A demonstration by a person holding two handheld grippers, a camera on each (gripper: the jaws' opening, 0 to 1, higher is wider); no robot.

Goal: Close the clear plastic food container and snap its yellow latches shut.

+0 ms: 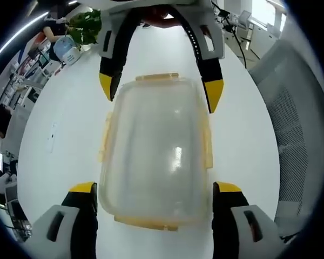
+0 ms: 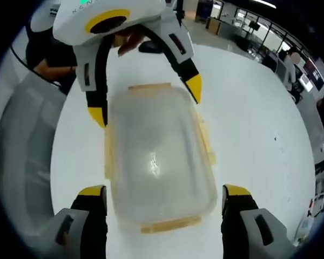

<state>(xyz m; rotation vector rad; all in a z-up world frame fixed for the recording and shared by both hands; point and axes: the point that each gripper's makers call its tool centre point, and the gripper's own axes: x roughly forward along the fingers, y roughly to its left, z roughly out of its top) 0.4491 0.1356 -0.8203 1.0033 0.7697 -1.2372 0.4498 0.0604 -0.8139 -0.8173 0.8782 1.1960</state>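
White round table (image 1: pixel 59 135), smooth and glossy, carries a clear plastic container (image 1: pixel 156 151) at centre, lid on.
Container is a frosted, round-cornered rectangle with yellow latches (image 1: pixel 157 77) along its edges. Left gripper (image 1: pixel 156 189) and right gripper (image 2: pixel 164 191) face each other from opposite short ends, jaws spread wide, straddling the box without contact. Left gripper view adds a potted plant (image 1: pixel 85 26); right gripper view shows a grey chair (image 2: pixel 27 140).
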